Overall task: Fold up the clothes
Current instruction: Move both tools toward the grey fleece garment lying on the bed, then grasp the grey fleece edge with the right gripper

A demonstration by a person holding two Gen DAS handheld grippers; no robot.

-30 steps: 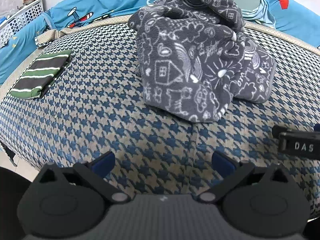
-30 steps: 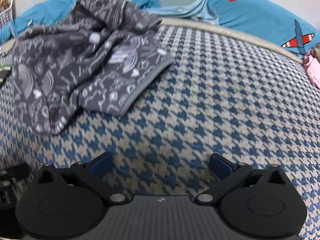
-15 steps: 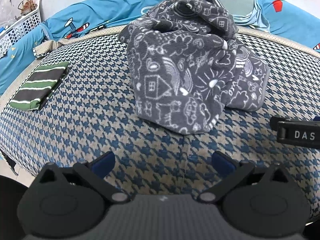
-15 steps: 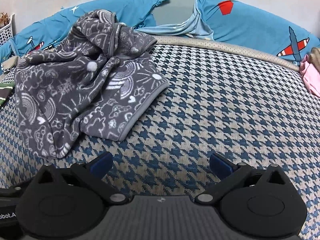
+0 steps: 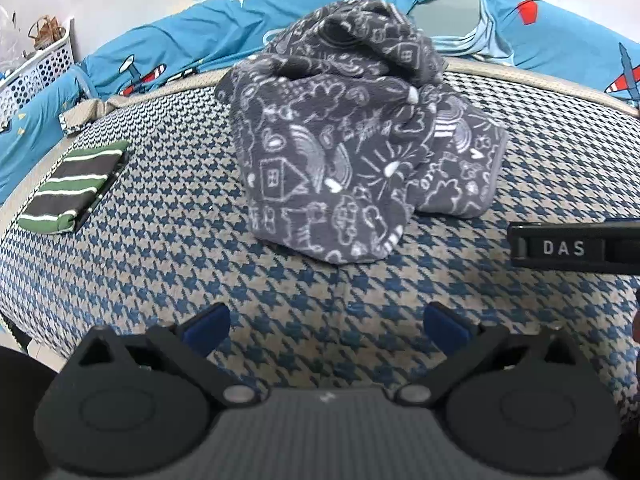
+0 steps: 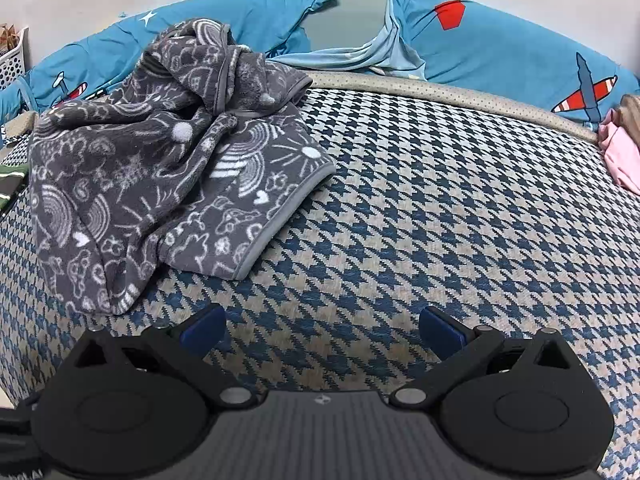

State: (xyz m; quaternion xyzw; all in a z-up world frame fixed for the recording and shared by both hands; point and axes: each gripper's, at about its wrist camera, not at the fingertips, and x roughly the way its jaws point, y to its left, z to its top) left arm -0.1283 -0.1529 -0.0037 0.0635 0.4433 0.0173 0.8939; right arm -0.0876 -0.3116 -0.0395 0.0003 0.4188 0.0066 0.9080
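A crumpled grey fleece garment [image 5: 344,152] with white doodle print lies in a heap on the blue houndstooth surface [image 5: 168,248]. It also shows in the right wrist view [image 6: 160,176], at the left. My left gripper [image 5: 326,330] is open and empty, held back from the heap's near edge. My right gripper [image 6: 322,330] is open and empty, to the right of the heap over bare houndstooth cloth [image 6: 440,208]. Part of the right gripper's body [image 5: 576,248] shows at the right edge of the left wrist view.
A folded green, black and white striped garment [image 5: 76,188] lies at the far left. Blue airplane-print bedding [image 6: 500,44] runs along the back. A white perforated basket [image 5: 36,68] stands at the back left. Pink cloth [image 6: 620,156] lies at the right edge.
Both grippers have drawn back and lifted a little, so the grey heap looks smaller and farther off. Both stay open and empty. The garment has not moved.
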